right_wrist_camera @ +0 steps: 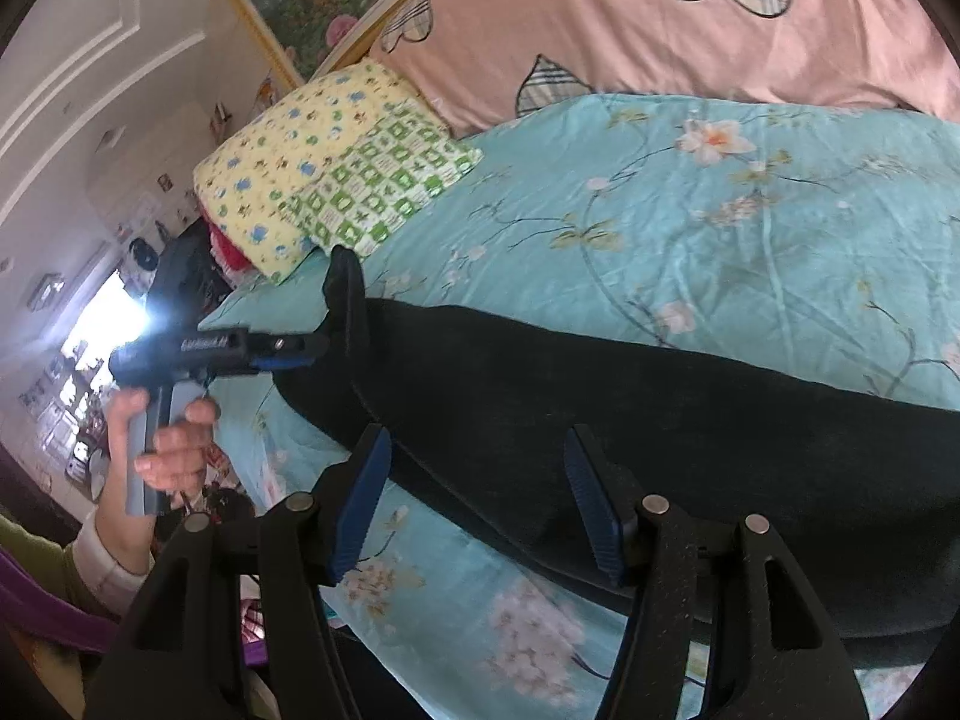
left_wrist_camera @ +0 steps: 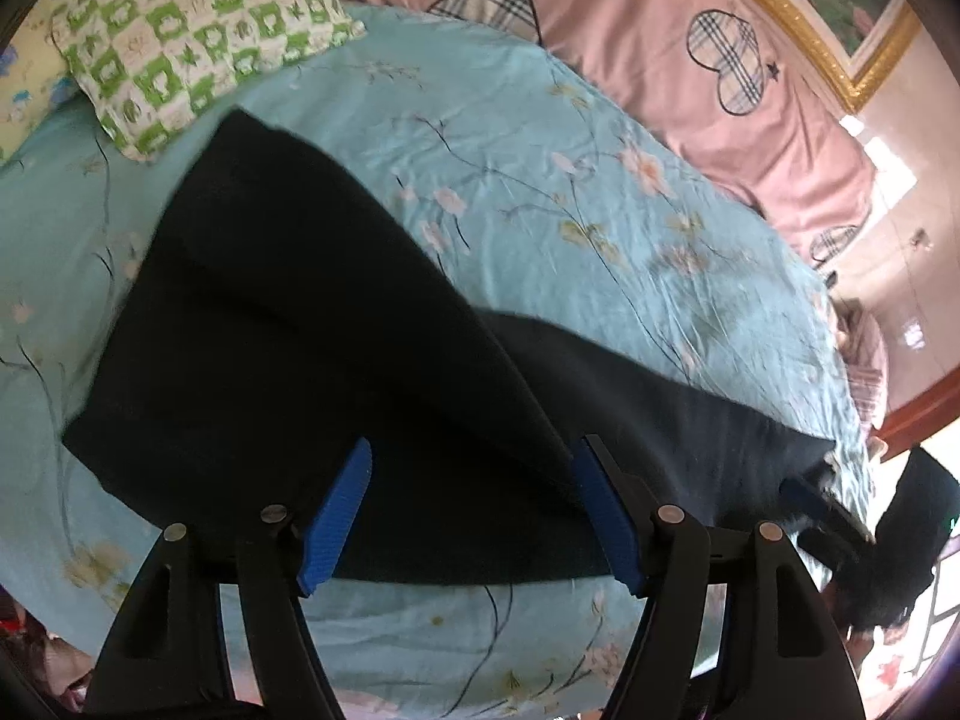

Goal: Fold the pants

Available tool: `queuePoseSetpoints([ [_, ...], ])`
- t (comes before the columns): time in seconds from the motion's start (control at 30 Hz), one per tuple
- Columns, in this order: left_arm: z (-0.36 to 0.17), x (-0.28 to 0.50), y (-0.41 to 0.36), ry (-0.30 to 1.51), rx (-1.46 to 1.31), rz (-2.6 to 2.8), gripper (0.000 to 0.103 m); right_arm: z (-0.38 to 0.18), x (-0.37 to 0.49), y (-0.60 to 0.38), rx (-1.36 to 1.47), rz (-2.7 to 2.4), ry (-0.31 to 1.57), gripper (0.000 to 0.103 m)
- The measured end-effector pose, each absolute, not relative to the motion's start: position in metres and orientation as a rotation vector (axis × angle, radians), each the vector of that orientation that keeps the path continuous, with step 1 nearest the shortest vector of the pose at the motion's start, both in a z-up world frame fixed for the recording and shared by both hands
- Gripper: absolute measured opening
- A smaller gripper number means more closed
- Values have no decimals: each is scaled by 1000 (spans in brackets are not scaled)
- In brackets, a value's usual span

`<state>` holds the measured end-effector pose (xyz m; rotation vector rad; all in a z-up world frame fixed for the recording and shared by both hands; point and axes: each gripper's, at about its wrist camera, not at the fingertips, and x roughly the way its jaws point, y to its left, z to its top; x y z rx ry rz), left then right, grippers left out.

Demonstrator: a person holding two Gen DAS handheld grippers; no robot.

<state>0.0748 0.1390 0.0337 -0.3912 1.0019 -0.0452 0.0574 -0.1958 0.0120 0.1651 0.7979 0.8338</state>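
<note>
Black pants lie flat on a turquoise floral bedsheet, one part folded over another. My left gripper is open and empty, its blue pads just above the pants' near edge. In the right wrist view the pants stretch to the right. My right gripper is open and empty above their near edge. The left gripper also shows in the right wrist view, at the pants' far left end, where a flap of cloth stands up. The right gripper shows small in the left wrist view.
A green-checked pillow and a yellow pillow lie at the head of the bed. A pink quilt with plaid hearts lies along the far side. A gold-framed picture hangs on the wall.
</note>
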Motion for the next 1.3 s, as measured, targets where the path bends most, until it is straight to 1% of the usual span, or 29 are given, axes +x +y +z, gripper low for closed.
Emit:
queuePoseSetpoints([
  [0.07, 45, 82, 141, 990, -377, -27, 72, 11, 57, -186, 151, 853, 800, 61],
  [0.1, 49, 87, 141, 990, -366, -13, 76, 11, 57, -181, 144, 861, 802, 61],
  [0.33, 62, 131, 154, 1056, -302, 101, 76, 7, 61, -135, 92, 950, 815, 63],
  [0.53, 48, 162, 162, 1141, -207, 194, 76, 3, 62, -86, -39, 1016, 797, 65],
  [0.73, 32, 171, 169, 1180, -191, 242, 75, -6, 71, -49, -146, 1046, 790, 65],
  [0.77, 30, 171, 171, 1184, -200, 245, 70, -7, 73, -45, -153, 1048, 790, 65],
  [0.8, 28, 170, 173, 1189, -211, 242, 62, -8, 74, -41, -161, 1049, 790, 65],
  [0.83, 26, 169, 175, 1194, -222, 240, 59, -10, 75, -38, -172, 1048, 789, 65],
  [0.87, 24, 168, 178, 1197, -237, 236, 51, -10, 76, -36, -184, 1044, 786, 65],
  [0.9, 22, 166, 179, 1197, -249, 234, 41, -12, 77, -34, -198, 1039, 785, 65],
  [0.93, 21, 165, 181, 1198, -257, 234, 35, -13, 78, -32, -208, 1038, 787, 65],
  [0.97, 19, 163, 183, 1199, -271, 231, 23, -15, 79, -31, -212, 1039, 792, 65],
  [1.0, 16, 160, 184, 1197, -293, 219, 13, -17, 81, -30, -214, 1038, 796, 61],
  [1.03, 15, 158, 184, 1194, -305, 212, 9, -18, 83, -30, -214, 1037, 800, 53],
  [1.07, 15, 154, 184, 1184, -313, 207, 8, -19, 84, -30, -213, 1036, 807, 49],
  [1.1, 16, 150, 183, 1162, -312, 209, 6, -20, 86, -28, -213, 1033, 812, 40],
  [1.13, 18, 144, 181, 1138, -316, 207, 6, -21, 86, -29, -210, 1026, 818, 29],
  [1.17, 21, 137, 181, 1112, -327, 203, 5, -22, 87, -30, -201, 1027, 826, 21],
  [1.2, 24, 132, 181, 1093, -337, 203, 5, -22, 88, -31, -185, 1033, 833, 10],
  [1.3, 35, 107, 185, 1021, -388, 192, 5, -15, 83, -36, -160, 1045, 817, 8],
])
